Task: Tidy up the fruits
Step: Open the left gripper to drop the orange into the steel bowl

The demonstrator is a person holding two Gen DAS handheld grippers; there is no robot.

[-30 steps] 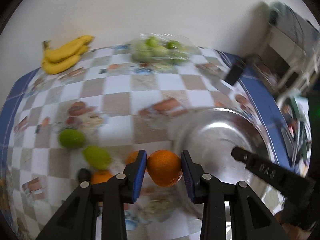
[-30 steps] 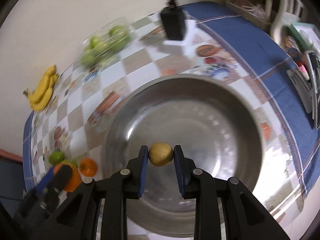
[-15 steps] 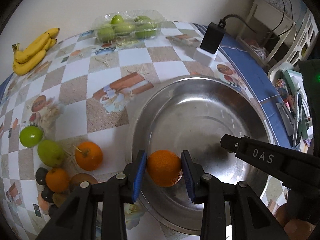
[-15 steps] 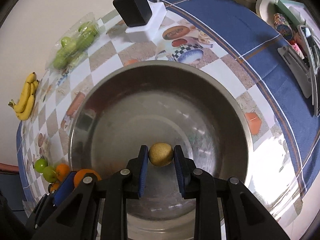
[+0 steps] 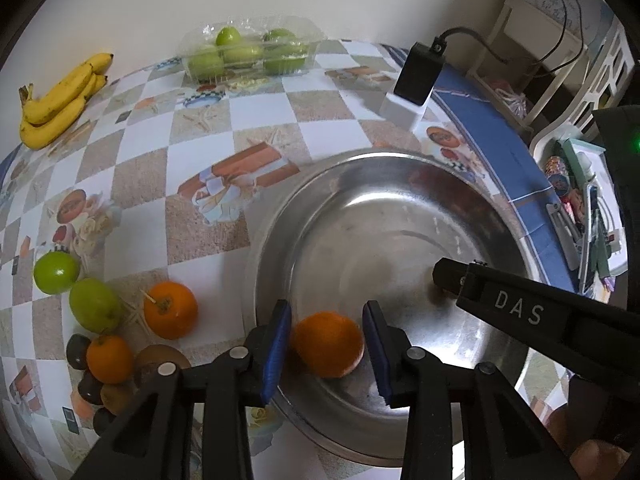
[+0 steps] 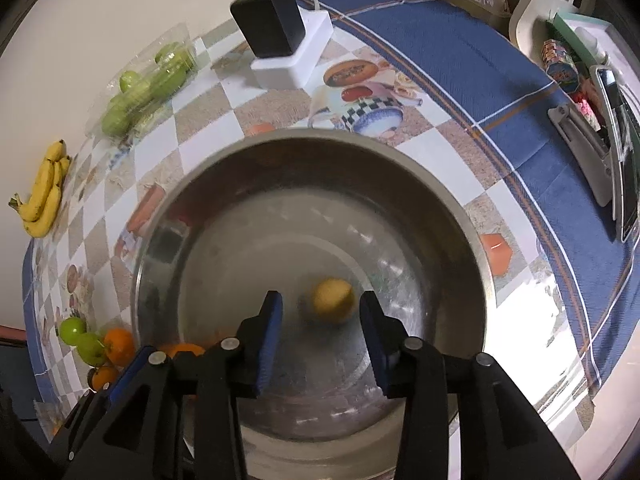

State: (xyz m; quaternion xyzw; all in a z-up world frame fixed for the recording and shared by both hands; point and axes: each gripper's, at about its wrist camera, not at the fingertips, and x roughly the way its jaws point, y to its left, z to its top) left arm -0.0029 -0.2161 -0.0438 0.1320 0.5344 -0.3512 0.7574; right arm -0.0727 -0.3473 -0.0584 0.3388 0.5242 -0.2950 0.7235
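I see the bench (image 5: 132, 184) under a checkered cloth printed with food pictures, edged in blue. A wide steel bowl (image 5: 472, 216) sits on it. At the back by the wall lie a bunch of bananas (image 5: 60, 100) and a clear plastic tray of green fruit (image 5: 248, 54), well apart. A white box (image 6: 294, 56) with a black adapter (image 6: 270, 20) on top stands behind the bowl. Beside the bowl's left rim, green fruits (image 5: 74, 286), oranges (image 5: 170, 310) and some small dark fruits (image 5: 86, 372) cluster together.
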